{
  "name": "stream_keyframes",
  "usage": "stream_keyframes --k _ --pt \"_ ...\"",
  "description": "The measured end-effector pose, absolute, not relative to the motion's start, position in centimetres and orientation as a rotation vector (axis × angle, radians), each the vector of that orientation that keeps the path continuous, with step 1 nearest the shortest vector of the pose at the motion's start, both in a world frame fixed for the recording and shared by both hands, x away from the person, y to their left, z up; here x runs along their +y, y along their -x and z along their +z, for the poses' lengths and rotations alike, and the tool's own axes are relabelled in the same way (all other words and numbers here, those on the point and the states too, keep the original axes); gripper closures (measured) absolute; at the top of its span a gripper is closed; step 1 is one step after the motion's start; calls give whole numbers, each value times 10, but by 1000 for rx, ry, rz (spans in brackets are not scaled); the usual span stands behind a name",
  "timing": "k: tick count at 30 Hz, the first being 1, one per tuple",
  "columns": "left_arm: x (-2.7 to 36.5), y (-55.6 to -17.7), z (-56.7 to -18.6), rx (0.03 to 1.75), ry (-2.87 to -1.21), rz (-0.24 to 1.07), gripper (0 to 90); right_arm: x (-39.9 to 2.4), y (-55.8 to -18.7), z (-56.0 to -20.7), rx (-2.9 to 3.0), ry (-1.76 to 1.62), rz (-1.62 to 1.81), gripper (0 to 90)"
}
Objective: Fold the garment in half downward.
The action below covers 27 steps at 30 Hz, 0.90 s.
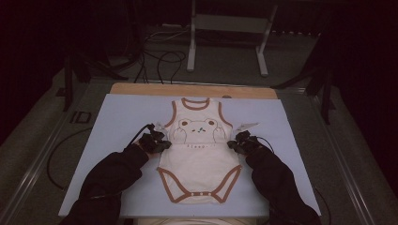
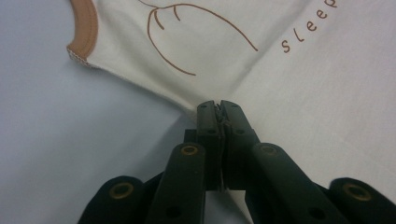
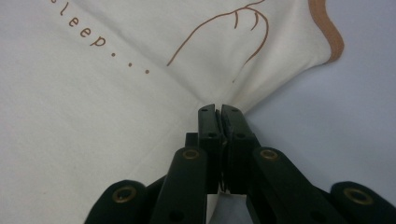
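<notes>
A cream baby bodysuit with brown trim and a bear print lies flat on the pale blue mat. My left gripper sits at the garment's left side seam. Its jaws are shut on a pinch of the cream fabric just below the armhole. My right gripper is at the right side seam, jaws shut on the fabric edge there. In both gripper views the cloth puckers toward the closed tips. Dark sleeves reach in from the bottom.
The mat rests on a wooden table with a metal frame leg and cables on the floor beyond. Bare mat lies left and right of the garment. The snap crotch points toward the near edge.
</notes>
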<state>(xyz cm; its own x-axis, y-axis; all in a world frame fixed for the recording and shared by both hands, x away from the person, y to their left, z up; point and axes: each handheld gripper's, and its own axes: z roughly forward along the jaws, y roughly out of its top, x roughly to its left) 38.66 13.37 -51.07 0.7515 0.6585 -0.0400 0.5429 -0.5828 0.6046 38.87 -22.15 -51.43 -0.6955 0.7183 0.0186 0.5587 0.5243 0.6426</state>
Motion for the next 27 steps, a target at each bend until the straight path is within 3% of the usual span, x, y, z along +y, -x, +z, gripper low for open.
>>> stream_keyframes --k 27 --pt "146 -378 -493 807 -2333 315 900 -230 -377 -495 2473 -1071 1014 885"
